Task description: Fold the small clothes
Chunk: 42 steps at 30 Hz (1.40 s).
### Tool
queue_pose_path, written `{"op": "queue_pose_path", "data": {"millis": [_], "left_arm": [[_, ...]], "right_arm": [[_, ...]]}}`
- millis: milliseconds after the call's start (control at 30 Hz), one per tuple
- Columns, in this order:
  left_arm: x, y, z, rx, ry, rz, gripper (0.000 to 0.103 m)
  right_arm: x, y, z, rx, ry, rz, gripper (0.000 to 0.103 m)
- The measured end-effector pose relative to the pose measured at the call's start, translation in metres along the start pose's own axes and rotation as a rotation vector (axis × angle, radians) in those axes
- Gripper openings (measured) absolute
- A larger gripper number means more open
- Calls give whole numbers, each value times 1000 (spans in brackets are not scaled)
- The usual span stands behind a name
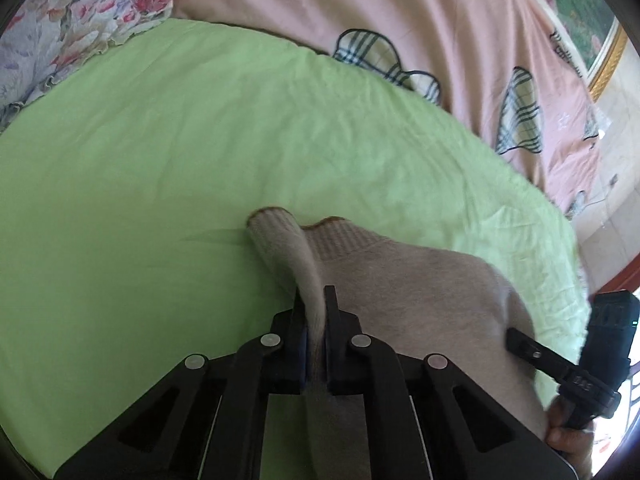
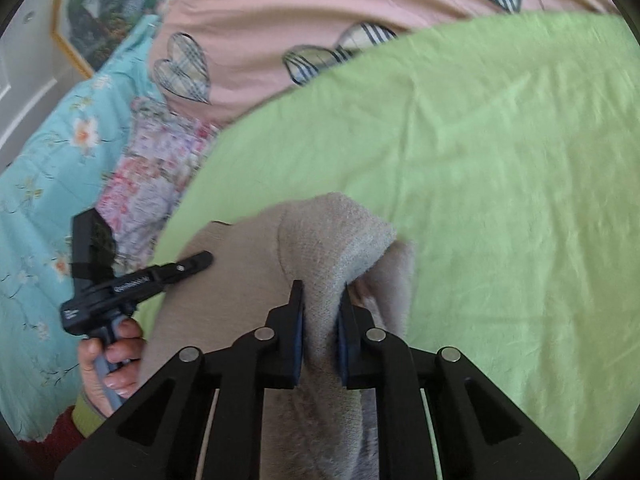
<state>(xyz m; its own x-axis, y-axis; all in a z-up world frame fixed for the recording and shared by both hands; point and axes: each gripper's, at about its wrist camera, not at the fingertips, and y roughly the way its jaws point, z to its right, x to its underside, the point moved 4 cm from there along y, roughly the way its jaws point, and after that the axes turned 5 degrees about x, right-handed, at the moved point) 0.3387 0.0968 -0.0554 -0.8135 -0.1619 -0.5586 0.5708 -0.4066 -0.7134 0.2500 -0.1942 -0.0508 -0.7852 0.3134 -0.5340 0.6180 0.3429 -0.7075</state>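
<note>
A small beige knit garment (image 1: 420, 280) with a ribbed, brown-edged hem lies on a light green sheet (image 1: 160, 160). In the left wrist view my left gripper (image 1: 314, 300) is shut on a raised fold of its edge, and the cloth runs up between the pads. In the right wrist view my right gripper (image 2: 320, 292) is shut on a thick bunched fold of the same garment (image 2: 332, 232). Each view shows the other gripper at its side: the right one (image 1: 516, 340) held by a hand, the left one (image 2: 200, 260) lying over the beige cloth.
A pink quilt (image 1: 440, 20) with plaid hearts is heaped along the far side of the green sheet. Floral bedding (image 1: 60, 20) lies at the far left, and a turquoise flowered cover (image 2: 48, 168) lies beside it. A framed picture (image 2: 96, 4) hangs on the wall.
</note>
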Motion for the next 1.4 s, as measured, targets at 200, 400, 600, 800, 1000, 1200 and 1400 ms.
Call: {"op": "queue_pose_path", "data": {"millis": [200, 400, 600, 800, 1000, 1200, 1400], "left_arm": [[-2, 3, -6, -34, -14, 7, 2], [-3, -34, -3, -21, -17, 48, 5], [24, -100, 18, 36, 2, 102, 5], [95, -142, 68, 145, 98, 80, 5], [153, -132, 93, 145, 167, -20, 5], [163, -105, 78, 121, 131, -75, 1], [171, -124, 85, 78, 172, -60, 1]], "right_arm": [[2, -1, -3, 40, -7, 17, 15], [2, -29, -3, 50, 50, 42, 24], [25, -80, -13, 18, 35, 104, 24], [68, -100, -27, -8, -33, 57, 24], [90, -96, -31, 24, -82, 16, 23], [93, -72, -16, 63, -90, -18, 17], [98, -89, -20, 54, -88, -2, 19]]}}
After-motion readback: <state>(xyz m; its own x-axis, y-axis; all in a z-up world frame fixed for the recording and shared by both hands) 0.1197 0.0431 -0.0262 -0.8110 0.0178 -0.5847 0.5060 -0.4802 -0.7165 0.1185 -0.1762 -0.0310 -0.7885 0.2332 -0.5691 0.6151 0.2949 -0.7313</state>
